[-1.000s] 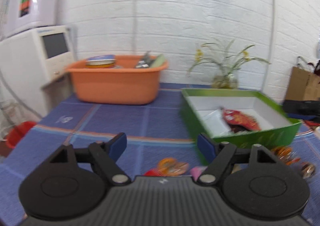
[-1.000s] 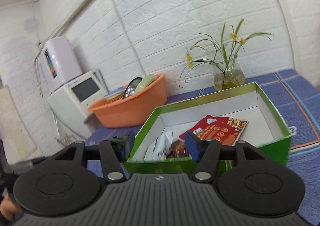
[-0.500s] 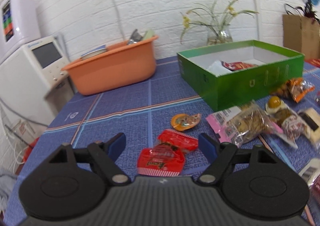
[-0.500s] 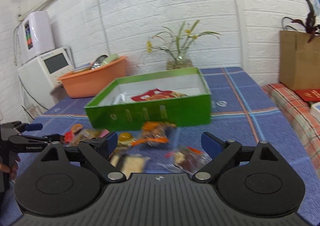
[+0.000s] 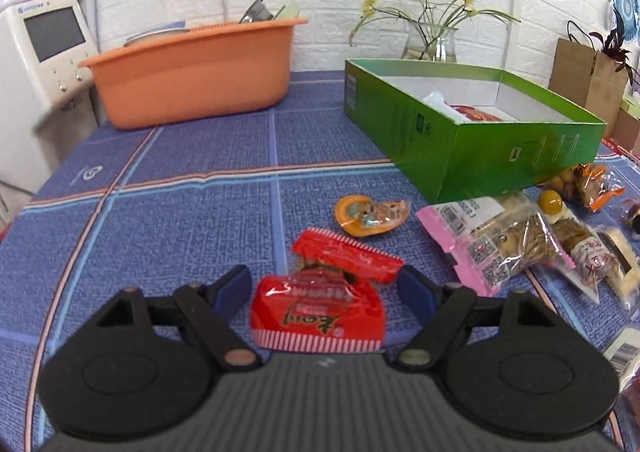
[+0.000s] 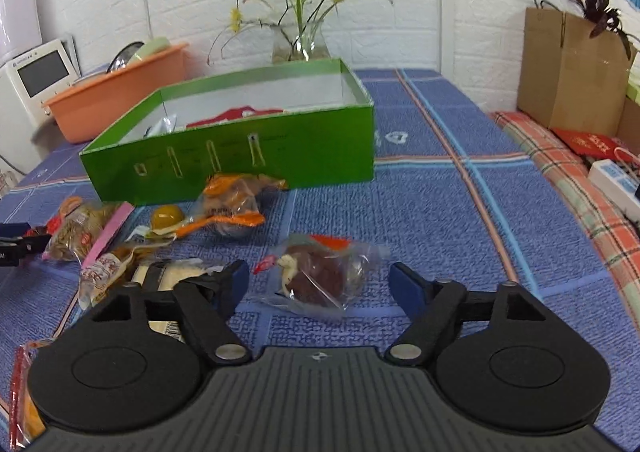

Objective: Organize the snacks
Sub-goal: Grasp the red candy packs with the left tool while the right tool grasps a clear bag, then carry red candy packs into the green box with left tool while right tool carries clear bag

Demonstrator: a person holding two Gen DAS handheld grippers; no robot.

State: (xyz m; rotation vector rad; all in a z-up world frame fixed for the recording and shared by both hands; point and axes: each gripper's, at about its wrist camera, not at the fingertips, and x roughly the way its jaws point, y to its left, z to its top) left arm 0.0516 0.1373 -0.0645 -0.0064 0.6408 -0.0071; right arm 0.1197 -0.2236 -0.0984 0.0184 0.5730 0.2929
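Note:
A green box [image 5: 472,140] [image 6: 256,148] stands on the blue tablecloth with a red packet and a white one inside. Loose snacks lie in front of it. My left gripper [image 5: 324,292] is open, its fingers on either side of a red snack packet [image 5: 318,312]; a second red packet [image 5: 346,254] lies just beyond. My right gripper [image 6: 320,286] is open around a clear bag with a brown pastry [image 6: 320,278], low over the cloth. A pink-edged bag of biscuits [image 5: 492,240] [image 6: 86,230] lies between the two grippers.
An orange tub [image 5: 192,72] stands at the back left beside a white appliance [image 5: 36,64]. A glass vase with flowers [image 6: 298,40] stands behind the box. An orange-wrapped snack [image 5: 370,214], an orange bag [image 6: 236,200] and other packets lie near the box. A brown paper bag [image 6: 568,72] stands at the right.
Both grippers have come down from over the box to the loose snacks. The left now straddles the red packet, the right straddles the pastry bag. Both stay open.

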